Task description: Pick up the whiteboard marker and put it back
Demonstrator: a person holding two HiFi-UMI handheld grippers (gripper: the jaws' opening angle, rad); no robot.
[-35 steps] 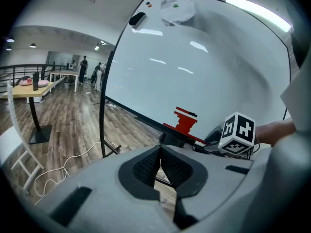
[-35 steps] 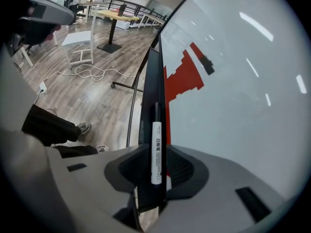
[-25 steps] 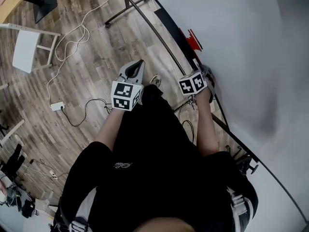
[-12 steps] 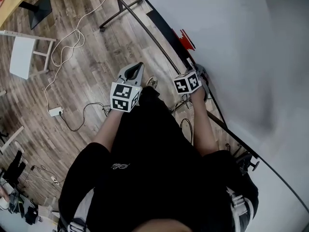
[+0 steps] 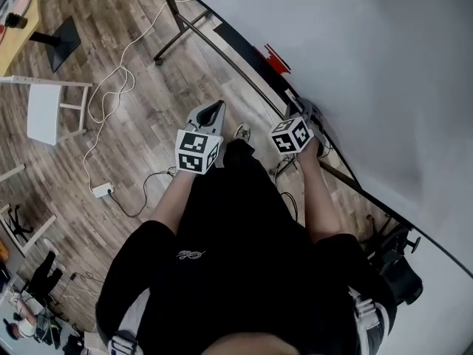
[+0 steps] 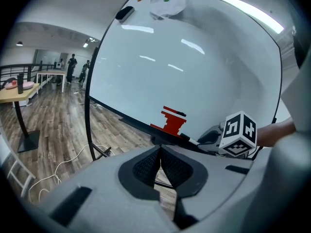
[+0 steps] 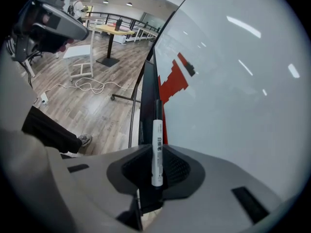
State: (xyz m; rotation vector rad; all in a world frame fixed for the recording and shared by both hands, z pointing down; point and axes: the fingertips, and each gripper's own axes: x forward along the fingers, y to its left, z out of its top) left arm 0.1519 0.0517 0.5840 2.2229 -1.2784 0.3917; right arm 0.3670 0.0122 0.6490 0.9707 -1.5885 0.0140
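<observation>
Large glossy white whiteboard (image 7: 233, 81); narrow black ledge (image 7: 146, 106) along its bottom edge. Grey moulded left tongs (image 6: 160, 148) closed, empty, over wood-plank floor (image 6: 53, 125). Grey right tongs (image 7: 157, 145) pinch slim white black-capped whiteboard marker (image 7: 157, 130), jaws just eased slightly wider; marker runs parallel to ledge, cap forward.

Whiteboard marker (image 7: 156, 130) — white barrel, black cap — points along the dark tray (image 7: 147, 111), gripped in the right gripper's (image 7: 156, 150) just-eased jaws.

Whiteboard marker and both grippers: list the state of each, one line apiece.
whiteboard marker: held between the jaws, pointing along the tray.
right gripper: shut on the whiteboard marker; jaws have just eased open slightly.
left gripper: shut, empty.
</observation>
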